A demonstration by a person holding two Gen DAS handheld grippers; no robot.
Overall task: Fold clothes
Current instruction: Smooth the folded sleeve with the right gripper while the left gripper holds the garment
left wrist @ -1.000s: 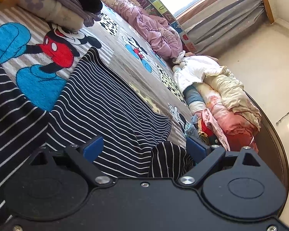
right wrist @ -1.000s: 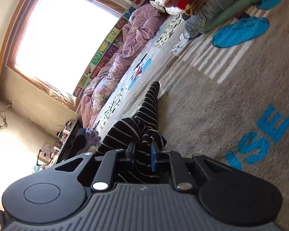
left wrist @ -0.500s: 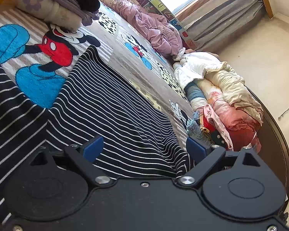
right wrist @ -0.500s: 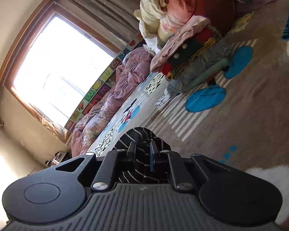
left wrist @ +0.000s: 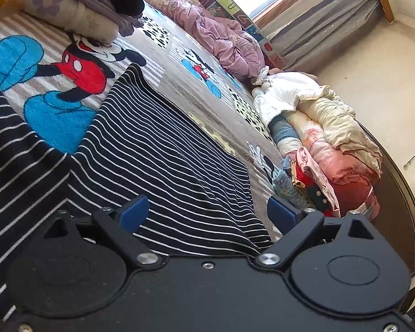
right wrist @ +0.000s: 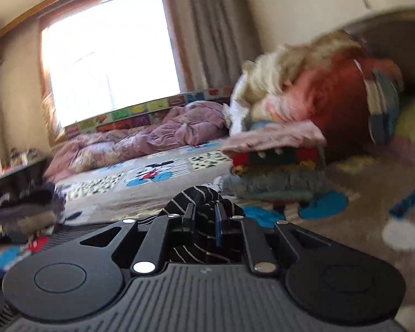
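Note:
A black garment with thin white stripes [left wrist: 157, 149] lies spread on the cartoon-print blanket [left wrist: 207, 110] in the left wrist view. My left gripper [left wrist: 207, 215] hovers low over its near part, jaws wide apart, with nothing pinched between the blue pads [left wrist: 134, 213]. In the blurred right wrist view my right gripper [right wrist: 204, 218] is shut on a bunched fold of the same striped cloth [right wrist: 196, 199], lifted above the bed.
A stack of folded grey and black clothes [left wrist: 77, 2] sits at the far left. A heap of unfolded clothes [left wrist: 326, 144] lines the right edge by the dark wooden footboard [left wrist: 401, 193]. A pink quilt [left wrist: 221, 38] lies under the window.
The right gripper has risen and rolled upright with the striped cloth in it, so the room now appears level. In the left wrist view the bunched corner at the near right was drawn away, leaving the garment flatter.

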